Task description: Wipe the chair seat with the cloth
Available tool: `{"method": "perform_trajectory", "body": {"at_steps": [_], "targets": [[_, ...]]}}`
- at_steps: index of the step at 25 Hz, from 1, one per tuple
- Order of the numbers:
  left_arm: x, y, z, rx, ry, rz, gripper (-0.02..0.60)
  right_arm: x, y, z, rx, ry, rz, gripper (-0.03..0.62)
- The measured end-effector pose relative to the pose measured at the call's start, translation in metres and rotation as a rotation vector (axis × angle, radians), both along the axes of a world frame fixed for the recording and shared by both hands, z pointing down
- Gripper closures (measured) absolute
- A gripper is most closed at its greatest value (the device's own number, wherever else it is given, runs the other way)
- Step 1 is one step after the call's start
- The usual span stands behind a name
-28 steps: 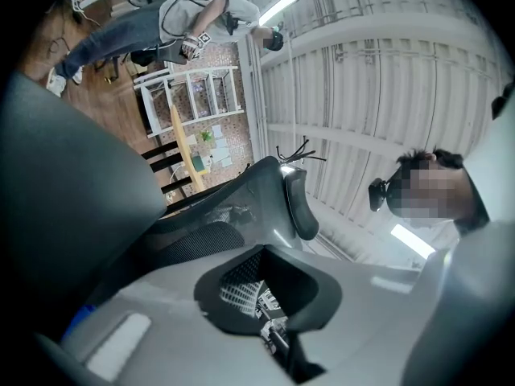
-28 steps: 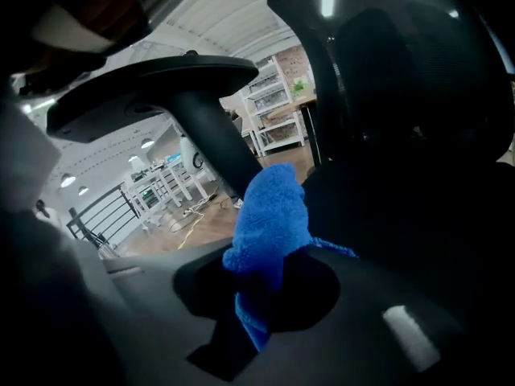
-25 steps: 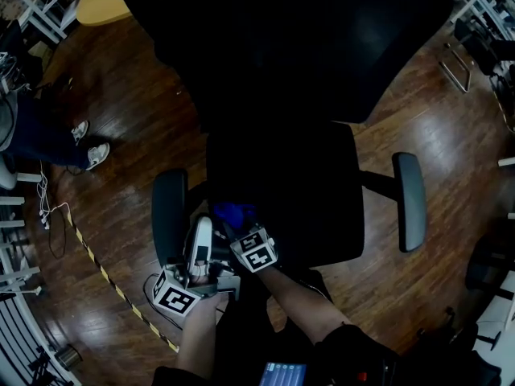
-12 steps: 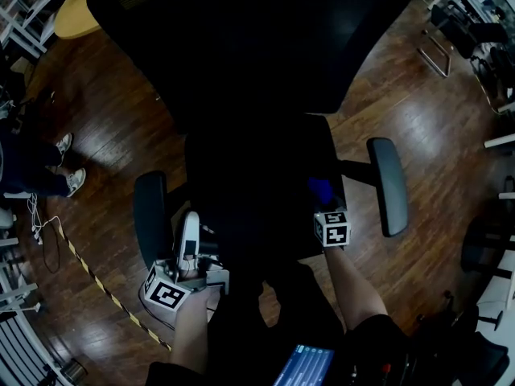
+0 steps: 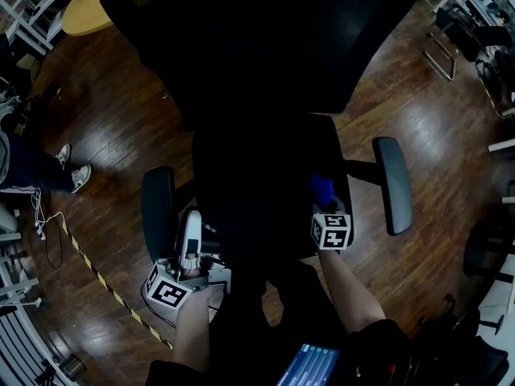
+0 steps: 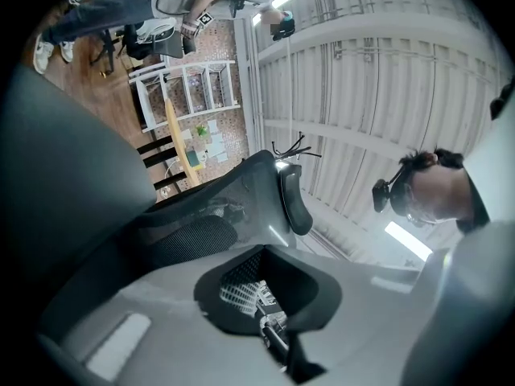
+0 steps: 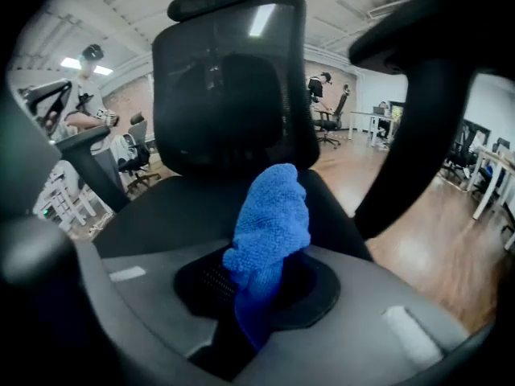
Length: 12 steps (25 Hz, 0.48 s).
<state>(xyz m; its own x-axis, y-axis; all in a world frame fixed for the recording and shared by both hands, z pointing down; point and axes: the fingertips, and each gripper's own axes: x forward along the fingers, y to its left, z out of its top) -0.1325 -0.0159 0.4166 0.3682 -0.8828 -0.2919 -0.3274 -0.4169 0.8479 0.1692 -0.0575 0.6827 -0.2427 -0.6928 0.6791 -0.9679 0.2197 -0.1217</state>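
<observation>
**Blue cloth held at the right front of the chair seat**

Seen from above and closest to the wearer, the left gripper (image 5: 193,220) sits low on the left, just beside the left armrest (image 5: 157,211). Its marker cube faces the wearer. Its own view shows the jaws drawn together with nothing between them. It is in much the same place as one second ago and half a second ago.

A little farther forward, the right gripper (image 5: 325,206) is over the right front part of the black chair seat (image 5: 257,183), near the right armrest (image 5: 392,185). Its jaws are clamped on a blue cloth (image 5: 322,189). The right gripper view shows the cloth bunched up and sticking out from between the jaws toward the backrest (image 7: 229,87). From above the cloth sits at the seat surface, but it is not possible to tell whether it presses on it.

One second ago this gripper and the cloth were at the left front of the seat, right beside the left gripper. Half a second ago they had already crossed to the right side, and they have barely shifted since.

Beyond the seat, the wide black backrest fills the top middle of the head view. A dark wooden floor (image 5: 121,127) surrounds the chair, with yellow-and-black striped tape (image 5: 105,280) running across it on the left. Farther left are the legs and pale shoes of a standing person (image 5: 36,167). A round yellow tabletop (image 5: 84,10) lies at the far upper left.
</observation>
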Motion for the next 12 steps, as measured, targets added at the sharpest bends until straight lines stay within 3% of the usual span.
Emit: {"method": "perform_trajectory", "body": {"at_steps": [3, 7, 9, 12], "targets": [[-0.004, 0.000, -0.001, -0.002, 0.002, -0.009, 0.589, -0.112, 0.017, -0.009, 0.001, -0.129, -0.162, 0.514], [-0.006, 0.003, -0.005, 0.002, 0.000, -0.018, 0.589, -0.259, 0.076, -0.013, -0.053, -0.253, -0.456, 0.514], [-0.007, 0.005, -0.005, 0.004, -0.003, -0.019, 0.589, -0.304, 0.109, -0.008, -0.083, -0.261, -0.573, 0.514], [-0.009, 0.007, -0.003, 0.000, -0.001, -0.021, 0.589, -0.335, 0.146, 0.014, -0.096, -0.242, -0.668, 0.514]]}}
